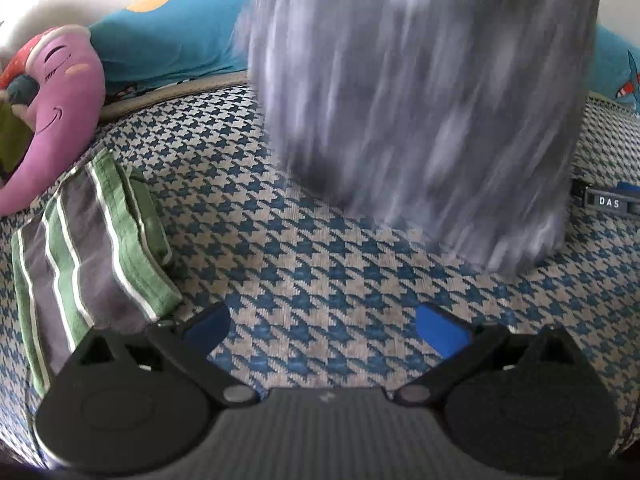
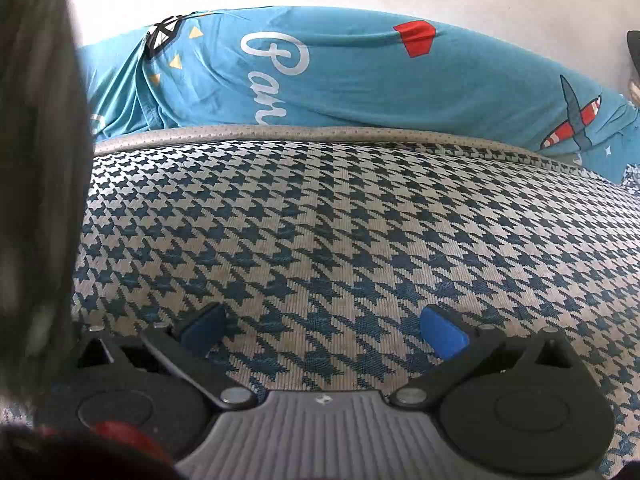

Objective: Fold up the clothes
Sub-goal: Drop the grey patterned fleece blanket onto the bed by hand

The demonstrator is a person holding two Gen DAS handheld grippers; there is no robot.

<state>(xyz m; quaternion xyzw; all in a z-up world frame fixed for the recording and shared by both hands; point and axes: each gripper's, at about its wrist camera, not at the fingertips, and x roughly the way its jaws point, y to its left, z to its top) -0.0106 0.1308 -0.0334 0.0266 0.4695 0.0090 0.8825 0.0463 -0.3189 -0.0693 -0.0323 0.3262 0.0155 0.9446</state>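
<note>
Both tools sit low over the houndstooth bed (image 2: 320,220), angled forward. The left tool (image 1: 324,330) and right tool (image 2: 324,330) gape wide, empty. A blurred grey garment (image 1: 424,92) hangs ahead of the left tool; a folded striped cloth (image 1: 88,232) lies at its left.

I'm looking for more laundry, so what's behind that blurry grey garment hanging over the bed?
Behind the grey garment shows a teal printed cover along the houndstooth bed edge. The stretch directly behind it is covered.
</note>
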